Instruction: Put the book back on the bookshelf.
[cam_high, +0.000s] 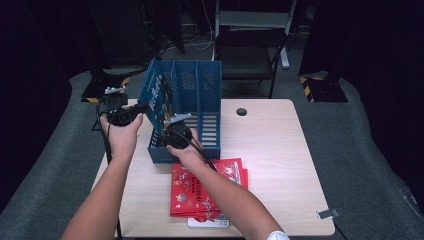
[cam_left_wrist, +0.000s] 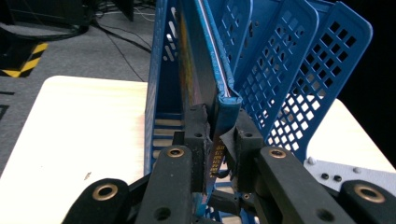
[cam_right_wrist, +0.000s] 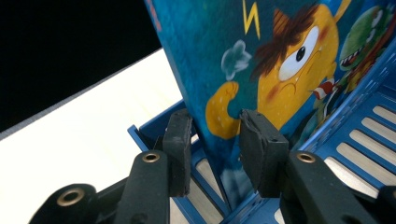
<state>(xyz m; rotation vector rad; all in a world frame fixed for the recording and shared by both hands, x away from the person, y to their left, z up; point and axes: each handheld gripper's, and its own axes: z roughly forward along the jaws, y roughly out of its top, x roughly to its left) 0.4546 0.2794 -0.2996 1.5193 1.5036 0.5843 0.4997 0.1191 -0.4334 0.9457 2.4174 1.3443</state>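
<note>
Here the work in hand is seating a blue picture book in the leftmost slot of the blue file rack, which stands on the table at about eleven o'clock from its centre. The book stands on edge, leaning over towards ten o'clock in the high view, its long axis running up and away from the rack's floor.

The left gripper has its jaws pressed together on the book's near edge; in the left gripper view that edge rises straight from between the pads towards twelve o'clock, with the rack's perforated dividers fanning off at one and two o'clock. In the high view the left gripper sits at nine o'clock from the rack, outside its wall.

The right gripper straddles the lower part of the cover, where a yellow one-eyed cartoon figure is printed. The right-hand pad lies against the cover; the left-hand pad stands a little apart from the book's back, so the jaws look part-spread around the book and not clamped. In the high view the right gripper is at the rack's front, near six o'clock.

Both hands are at the book, the left holding higher up, the right nearer its foot. The coming move likely turns on bringing the leaning book upright.

A stack of red books lies flat at six o'clock from the rack.
</note>
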